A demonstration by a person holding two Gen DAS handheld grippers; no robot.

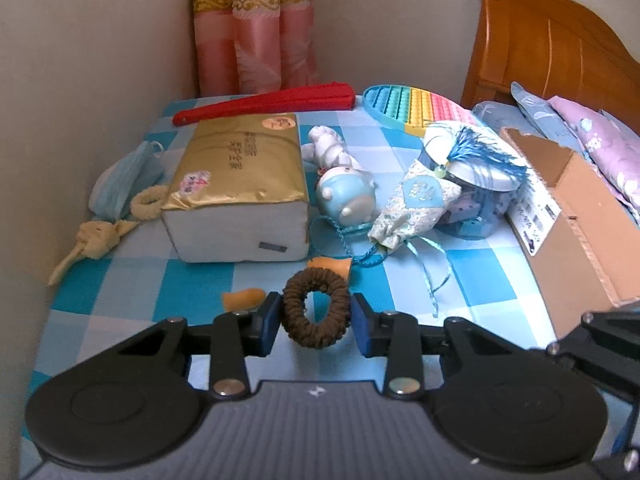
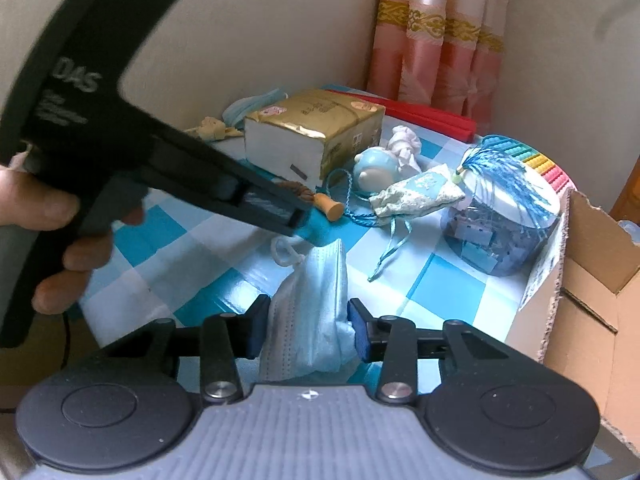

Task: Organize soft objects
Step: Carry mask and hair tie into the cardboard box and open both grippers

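Nearest the left wrist camera, the left tongs (image 1: 316, 320) bracket a brown hair tie (image 1: 315, 309): one pad (image 1: 269, 322) touches its side, the other sits just beside it, so whether they pinch it or only frame it I cannot tell. A loose ring like this could roll out sideways or fold and slip if the squeeze is weak. Over on the right wrist view, the right tongs (image 2: 306, 332) pinch a blue face mask (image 2: 308, 312), which bunches between the pads with its ear loop (image 2: 285, 254) sticking up free. That loop could catch on the left gripper's body, which crosses close above it, and drag the mask out.

Just beyond the hair tie lie two orange foam earplugs (image 1: 330, 267), light enough to be knocked off the checked bed sheet (image 1: 132, 280) by a careless sweep. Blue cords (image 1: 428, 272) trail from a cloth pouch (image 1: 416, 204) and could snag a pad. Farther back sit a gold tissue pack (image 1: 236, 184), a blue toy (image 1: 346, 200) and a lidded jar (image 1: 476, 204). To the right, the cardboard box (image 1: 576, 240) has a torn edge that may catch soft items on the way in.
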